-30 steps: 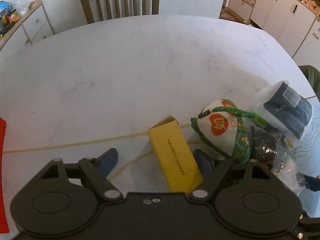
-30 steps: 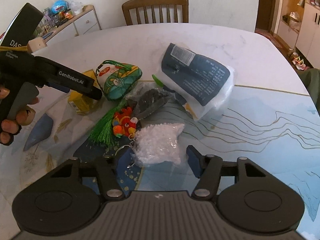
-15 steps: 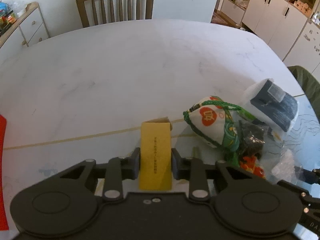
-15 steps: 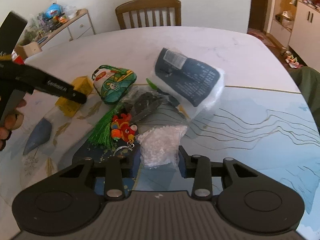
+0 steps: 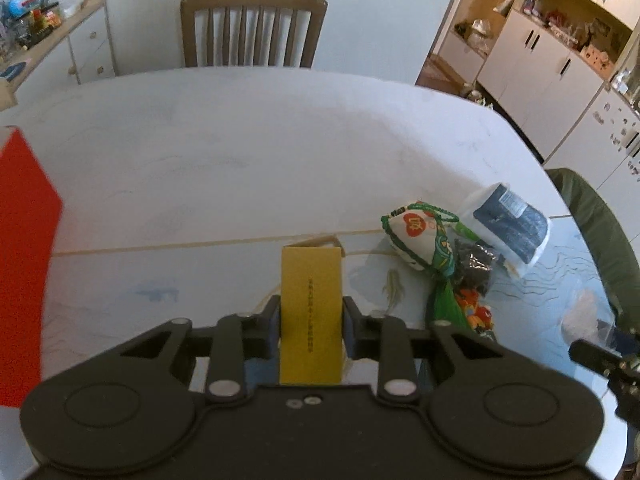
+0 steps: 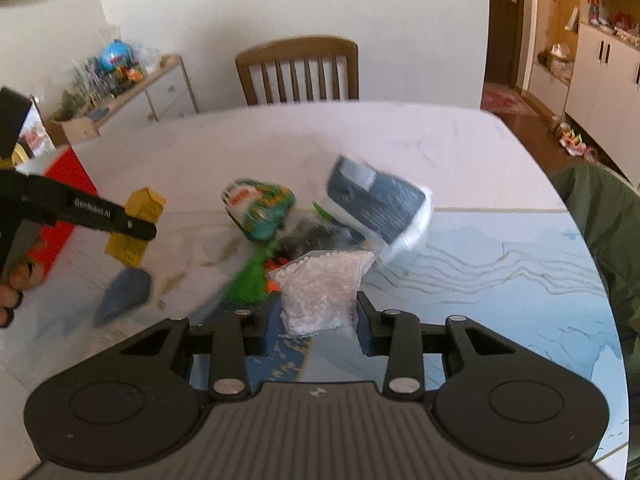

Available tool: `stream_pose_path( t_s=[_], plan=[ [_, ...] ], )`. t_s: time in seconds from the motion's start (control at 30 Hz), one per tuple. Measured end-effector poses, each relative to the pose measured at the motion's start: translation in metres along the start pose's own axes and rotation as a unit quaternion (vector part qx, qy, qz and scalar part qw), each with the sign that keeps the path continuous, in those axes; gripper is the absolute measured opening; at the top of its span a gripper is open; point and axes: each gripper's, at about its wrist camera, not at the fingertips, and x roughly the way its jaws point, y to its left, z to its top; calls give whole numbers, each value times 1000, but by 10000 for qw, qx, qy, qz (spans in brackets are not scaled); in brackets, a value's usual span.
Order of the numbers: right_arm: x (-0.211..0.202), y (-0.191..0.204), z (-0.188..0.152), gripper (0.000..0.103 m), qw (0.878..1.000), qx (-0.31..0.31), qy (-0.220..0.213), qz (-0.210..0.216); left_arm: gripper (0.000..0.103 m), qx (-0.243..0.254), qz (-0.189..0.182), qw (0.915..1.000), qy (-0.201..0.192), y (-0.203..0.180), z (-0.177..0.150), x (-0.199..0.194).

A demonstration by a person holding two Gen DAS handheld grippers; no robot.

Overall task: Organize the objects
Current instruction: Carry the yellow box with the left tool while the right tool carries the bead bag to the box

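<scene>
while the left wrist view looks down along its own fingers, shows the left gripper point(image 5: 311, 326) clamped on a yellow carton point(image 5: 311, 312), pads pressed on its two long sides, jaws narrowed to the carton's width. long axis of the carton straight ahead along the fingers, far end forward and clear of the marble table point(image 5: 240, 152) as far as can be judged. off to the left of the tool, a red box point(image 5: 24, 264), blurred, well apart; likely the place to carry to, though only a guess. ahead and to the right, the printed cloth pouch point(image 5: 416, 236), the dark packet in a clear bag point(image 5: 510, 226) and a green tassel charm point(image 5: 452, 300), none touching the carton.

as seen from the right wrist view, shows the right gripper point(image 6: 316, 328) closed on a clear bag of white beads point(image 6: 320, 292), gripped by its near end, the rest of the bag forward beyond the fingertips and seemingly lifted off the table. up and to the left of this tool, the left gripper again with the carton tilted, and the red box just behind it, so nearer to the left hand point(image 6: 16, 284) than to the right. for the coming move, red box far to the left of the bead bag, across the pouch and tassel; left tool in between, so room to be kept.
</scene>
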Motion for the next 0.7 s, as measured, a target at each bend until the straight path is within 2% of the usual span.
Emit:
stream_pose_path(
  t_s=[0.2, 0.37, 0.7],
  plan=[
    [-22, 35, 15, 37, 9992, -174, -297, 225, 28, -80, 1, 9999, -150, 23, -6, -38],
    [-36, 77, 33, 37, 9967, -294, -489, 576, 28, -224, -16, 9992, -333, 51, -7, -73],
    [-36, 167, 59, 37, 9912, -472, -542, 1108, 28, -509, -61, 9979, -389, 119, -13, -110]
  ],
)
